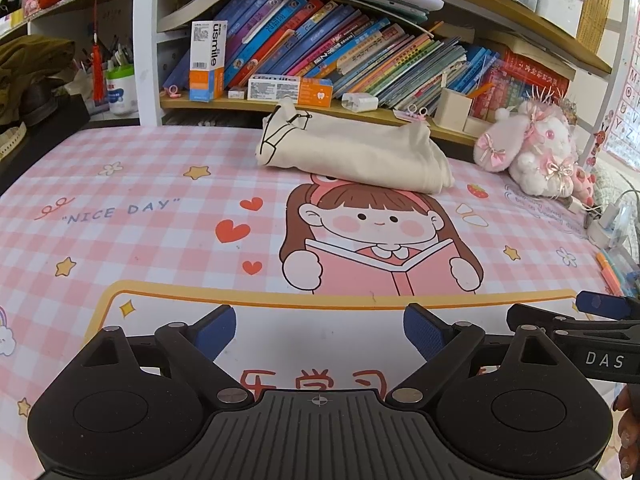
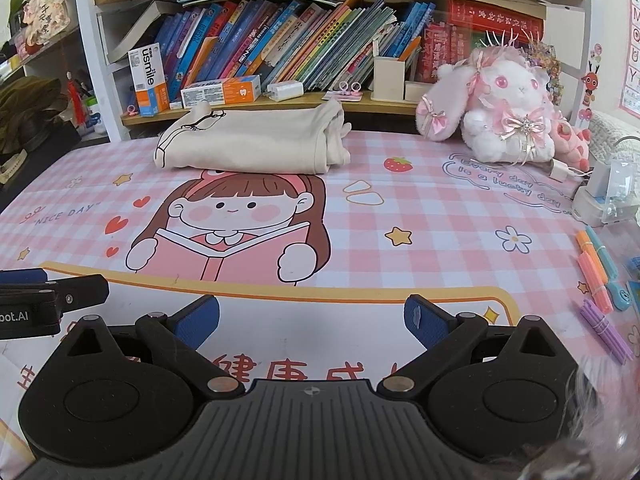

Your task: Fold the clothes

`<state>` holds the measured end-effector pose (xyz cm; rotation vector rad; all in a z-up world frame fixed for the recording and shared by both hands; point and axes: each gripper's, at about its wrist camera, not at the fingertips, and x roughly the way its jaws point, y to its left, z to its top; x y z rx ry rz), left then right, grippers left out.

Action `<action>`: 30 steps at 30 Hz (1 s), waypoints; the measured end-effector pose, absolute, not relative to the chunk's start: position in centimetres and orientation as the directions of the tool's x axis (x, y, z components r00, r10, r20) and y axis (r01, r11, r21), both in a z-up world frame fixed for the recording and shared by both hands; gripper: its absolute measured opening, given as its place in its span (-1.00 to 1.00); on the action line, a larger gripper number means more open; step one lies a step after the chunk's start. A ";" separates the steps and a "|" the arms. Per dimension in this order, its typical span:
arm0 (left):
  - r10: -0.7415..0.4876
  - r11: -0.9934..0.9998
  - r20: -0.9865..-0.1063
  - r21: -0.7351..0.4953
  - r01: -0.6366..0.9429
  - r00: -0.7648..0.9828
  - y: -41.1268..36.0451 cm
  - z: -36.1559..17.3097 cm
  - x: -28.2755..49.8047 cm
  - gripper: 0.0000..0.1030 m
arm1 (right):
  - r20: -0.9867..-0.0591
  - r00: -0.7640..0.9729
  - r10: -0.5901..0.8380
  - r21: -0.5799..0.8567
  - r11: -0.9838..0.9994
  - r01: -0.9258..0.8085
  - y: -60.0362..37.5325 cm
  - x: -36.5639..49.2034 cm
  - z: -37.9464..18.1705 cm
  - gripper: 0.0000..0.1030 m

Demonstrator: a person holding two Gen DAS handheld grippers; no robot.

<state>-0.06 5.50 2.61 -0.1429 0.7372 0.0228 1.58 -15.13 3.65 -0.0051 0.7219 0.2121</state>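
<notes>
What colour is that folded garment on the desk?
Cream garment with black line print, clearest in right wrist view.

Pink checked desk mat (image 2: 400, 208) underfoot; plush rabbit (image 2: 500, 116) at two o'clock, leaning books (image 2: 280, 40) at twelve, coloured sticks (image 2: 596, 272) at three.

Readable text, both views:
- Pink checked mat (image 1: 160, 184): "NICE DAY" at left of frame; "Every day is a lucky day" at right in the right wrist view.
- Upright white-orange box (image 1: 207, 60) on the shelf (image 1: 256, 105), upper left: "usmile".
- Right gripper (image 1: 600, 354), seen at the left view's right edge: "DAS".
- Left gripper (image 2: 44, 304), at the right view's left edge: "bot.AI", cut off.
- Book spines: too small to read.
</notes>
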 end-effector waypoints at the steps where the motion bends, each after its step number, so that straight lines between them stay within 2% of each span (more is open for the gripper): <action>1: -0.028 0.990 -0.673 -0.121 -0.072 0.740 5.5 2.6 0.0 0.81 | -0.656 0.730 0.191 0.068 0.978 -0.195 -15.1 1.6 3.7 0.94; 30: -0.026 0.992 -0.681 -0.111 -0.068 0.732 5.1 2.6 0.1 0.82 | -0.660 0.722 0.206 0.074 0.975 -0.210 -14.9 1.9 3.5 0.94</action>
